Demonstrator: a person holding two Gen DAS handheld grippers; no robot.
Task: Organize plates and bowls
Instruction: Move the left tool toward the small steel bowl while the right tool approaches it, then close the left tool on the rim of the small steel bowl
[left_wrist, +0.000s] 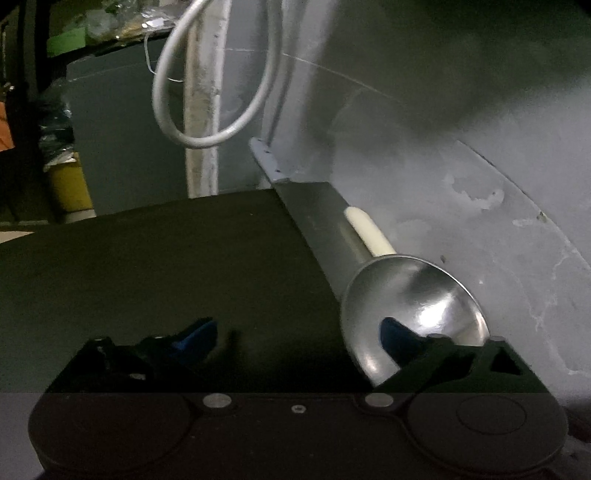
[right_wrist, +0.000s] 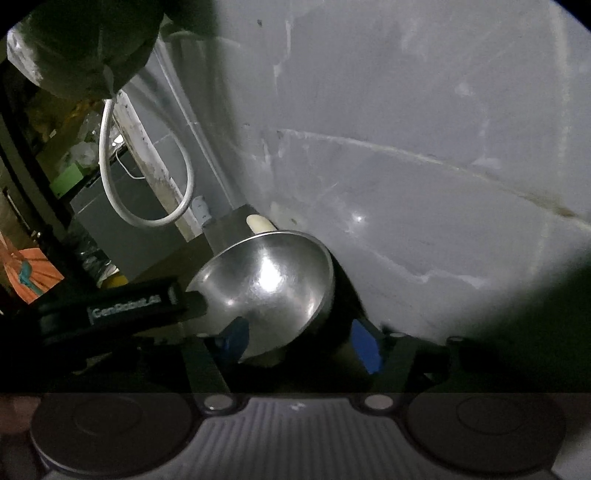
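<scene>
Left wrist view, left to right: dark bench (left_wrist: 147, 266) fills the middle left; a white cable loop (left_wrist: 207, 92) hangs at upper centre; a steel bowl (left_wrist: 413, 310) sits lower right, tipped on edge against the grey wall (left_wrist: 461, 166), with a cream handle-like object (left_wrist: 365, 229) behind it. The left gripper (left_wrist: 295, 343) has its blue-padded fingers (left_wrist: 195, 336) spread wide. The right-hand pad overlaps the bowl's near rim, though contact cannot be confirmed; the other pad lies well to the left over bare bench. Nothing is clamped.

Right wrist view, left to right: the other gripper's black body enters from the left and meets the bowl's (right_wrist: 266, 280) left rim at centre frame. The right gripper (right_wrist: 299, 343) has fingers apart, with the left pad (right_wrist: 236, 339) in front of the bowl's lower rim and the right pad at lower centre-right, beside the bowl's dark outer side. They straddle the bowl without pinching it.

Judgement: a pickup or handover of the bowl is under way. To do it well:
- settle one pad inside the rim and one outside before closing
- close squarely on the wall, since polished steel will likely slip
- let only one gripper take the weight
- lift clear of the wall.
</scene>
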